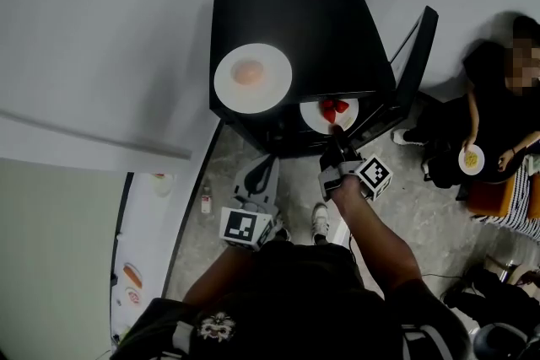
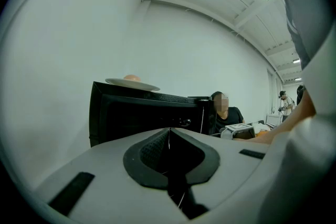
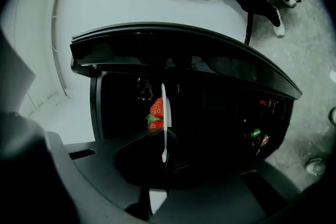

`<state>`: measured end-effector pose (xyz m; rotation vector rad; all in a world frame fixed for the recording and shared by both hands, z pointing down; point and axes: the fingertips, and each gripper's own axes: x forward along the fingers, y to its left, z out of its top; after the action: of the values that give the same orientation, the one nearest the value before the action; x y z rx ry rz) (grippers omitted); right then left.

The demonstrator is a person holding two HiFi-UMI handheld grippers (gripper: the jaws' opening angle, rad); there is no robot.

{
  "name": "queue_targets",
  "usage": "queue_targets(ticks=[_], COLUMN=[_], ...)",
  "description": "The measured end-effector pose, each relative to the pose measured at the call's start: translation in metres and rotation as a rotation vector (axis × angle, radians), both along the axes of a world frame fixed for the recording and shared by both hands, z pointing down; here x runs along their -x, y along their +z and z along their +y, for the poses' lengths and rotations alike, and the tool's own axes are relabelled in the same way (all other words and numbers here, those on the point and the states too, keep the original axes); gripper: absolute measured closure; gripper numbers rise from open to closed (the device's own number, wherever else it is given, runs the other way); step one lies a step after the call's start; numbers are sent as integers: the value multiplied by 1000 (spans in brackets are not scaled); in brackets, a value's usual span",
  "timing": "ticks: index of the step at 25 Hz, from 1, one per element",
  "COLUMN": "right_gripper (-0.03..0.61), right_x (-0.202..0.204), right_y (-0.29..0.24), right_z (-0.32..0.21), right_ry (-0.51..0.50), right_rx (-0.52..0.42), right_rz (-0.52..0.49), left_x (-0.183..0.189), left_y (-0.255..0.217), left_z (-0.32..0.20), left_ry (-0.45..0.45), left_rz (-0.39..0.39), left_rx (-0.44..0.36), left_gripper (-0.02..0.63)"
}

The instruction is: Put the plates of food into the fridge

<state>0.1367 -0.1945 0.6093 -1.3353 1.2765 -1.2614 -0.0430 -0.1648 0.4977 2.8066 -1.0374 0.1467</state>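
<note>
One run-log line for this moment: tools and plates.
right tool: shut on strawberry plate, at open fridge | left tool: shut, empty | second plate: on fridge top

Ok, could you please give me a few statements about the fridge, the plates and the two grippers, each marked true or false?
1. The right gripper grips the plate of strawberries by its rim. True.
2. The left gripper holds a plate. False: its jaws are shut on nothing.
3. A second plate with food sits on top of the fridge. True.
4. The fridge is closed. False: its door stands open.
</note>
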Motion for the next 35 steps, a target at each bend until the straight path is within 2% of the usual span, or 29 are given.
queue_targets(ticks=[6, 14, 23, 29, 35], right_gripper=[543, 543, 543, 543, 538], right_x=[-7, -10, -13, -15, -19], right_y=[10, 12, 12, 10, 12], right_z=[-20, -39, -47, -52, -50], right_ry=[26, 49, 74, 93, 122], right_rx=[-10, -14, 7, 20, 37], right_rz=[-42, -95, -114, -110, -89], left_x=[0, 8, 6, 3, 2], left_y=[-4, 6, 4, 0, -1], left_z=[-5, -10, -6, -7, -3], left_ry=[-8, -27, -27, -11, -15], left_rz=[20, 9, 13, -1, 18], left_rx=[17, 31, 34, 6, 21], left_gripper=[591, 591, 591, 591, 591])
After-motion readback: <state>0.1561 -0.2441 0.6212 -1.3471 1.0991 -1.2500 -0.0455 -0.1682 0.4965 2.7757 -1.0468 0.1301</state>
